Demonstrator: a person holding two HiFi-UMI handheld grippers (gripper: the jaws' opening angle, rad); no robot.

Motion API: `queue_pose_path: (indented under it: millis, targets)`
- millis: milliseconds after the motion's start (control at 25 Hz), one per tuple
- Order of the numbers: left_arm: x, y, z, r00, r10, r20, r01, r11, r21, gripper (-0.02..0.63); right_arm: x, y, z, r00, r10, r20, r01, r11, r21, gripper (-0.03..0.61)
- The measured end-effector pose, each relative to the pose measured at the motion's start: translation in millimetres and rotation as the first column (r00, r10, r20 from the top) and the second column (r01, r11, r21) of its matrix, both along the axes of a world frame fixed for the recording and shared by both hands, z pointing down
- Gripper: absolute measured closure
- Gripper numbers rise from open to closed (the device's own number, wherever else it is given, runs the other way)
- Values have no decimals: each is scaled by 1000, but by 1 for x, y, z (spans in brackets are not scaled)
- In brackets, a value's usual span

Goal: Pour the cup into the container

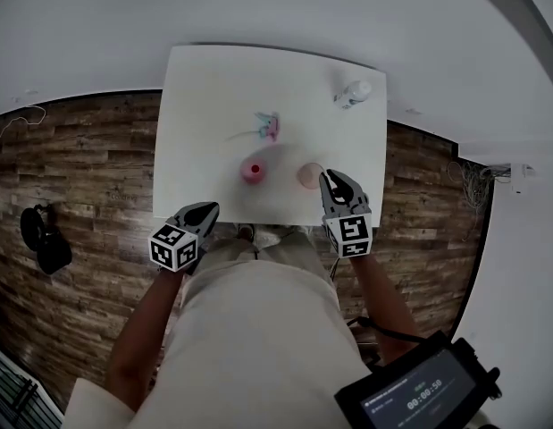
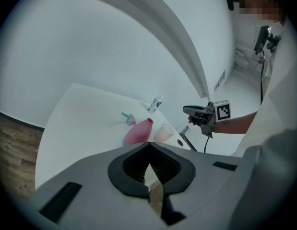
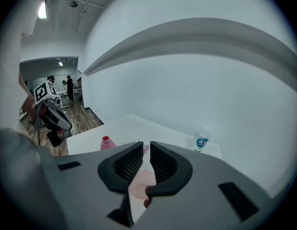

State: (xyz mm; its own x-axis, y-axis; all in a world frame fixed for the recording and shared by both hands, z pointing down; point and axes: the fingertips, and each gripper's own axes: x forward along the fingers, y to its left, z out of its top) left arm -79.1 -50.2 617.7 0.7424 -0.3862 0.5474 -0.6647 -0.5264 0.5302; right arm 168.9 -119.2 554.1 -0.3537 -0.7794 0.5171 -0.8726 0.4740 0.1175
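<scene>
A pink bottle-shaped container [image 1: 252, 170] [image 2: 137, 132] [image 3: 106, 143] stands near the table's front edge. A translucent pink cup [image 1: 309, 175] [image 2: 163, 133] [image 3: 138, 188] stands just to its right. My right gripper [image 1: 328, 177] [image 2: 185, 110] [image 3: 144, 145] hovers above and just right of the cup without touching it. Only a narrow slit shows between its pads, with nothing in it. My left gripper [image 1: 207, 208] [image 2: 148, 143] [image 3: 67, 126] is shut and empty, off the front edge to the left of the container.
The white table [image 1: 205, 105] also bears a small water bottle [image 1: 353, 93] [image 2: 155, 103] [image 3: 201, 140] at the far right corner. A teal and pink object [image 1: 269, 125] [image 2: 127, 118] lies mid-table. Wood floor surrounds the table; a white wall stands behind it.
</scene>
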Motion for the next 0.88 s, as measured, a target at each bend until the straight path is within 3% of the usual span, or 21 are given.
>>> queue_pose_path:
  millis: [200, 400, 560, 880]
  targets:
    - [2, -6, 6, 1000, 6, 2, -6, 1000, 4, 604, -2, 1, 2, 1000, -9, 13, 9, 1000, -4, 529]
    - [4, -5, -8, 998, -53, -20, 54, 998, 36, 604, 5, 4, -6, 999, -7, 37, 7, 1000, 13, 574]
    - [10, -5, -13, 996, -81, -22, 82, 995, 56, 604, 14, 10, -9, 998, -12, 68, 10, 1000, 29, 574]
    - [5, 24, -47, 988, -150, -47, 154, 983, 98, 604, 13, 61, -30, 987, -35, 156, 32, 999, 22, 574]
